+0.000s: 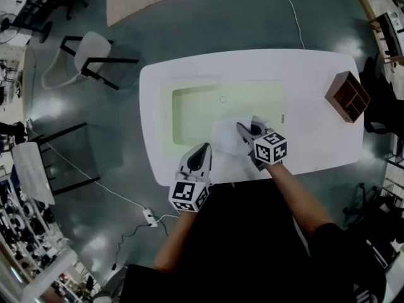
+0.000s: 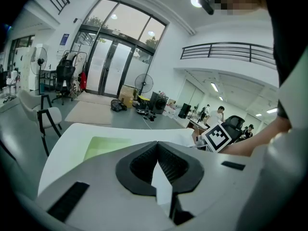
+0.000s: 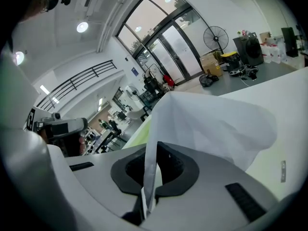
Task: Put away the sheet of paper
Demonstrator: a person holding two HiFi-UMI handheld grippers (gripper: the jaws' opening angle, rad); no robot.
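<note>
Your right gripper (image 3: 150, 170) is clamped on the sheet of paper (image 3: 211, 124). Your left gripper (image 2: 157, 165) is closed on its edge too.

Glass doors (image 2: 113, 61), a standing fan (image 2: 143, 83) and a balcony railing (image 2: 226, 49) beyond the left tool (image 2: 157, 150); chairs (image 1: 93, 54) on the grey floor (image 1: 252, 17).

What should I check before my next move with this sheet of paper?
1. Right gripper shut on the sheet of paper: ok.
2. Left gripper shut on a white edge, apparently the same sheet: ok.
3. Sheet flat between the grippers: not ok, it bulges and folds.
4. Wooden organizer standing at the table's right end: ok.
5. Bare tabletop between sheet and organizer: ok.
6. Sheet fits a compartment: cannot tell.
</note>
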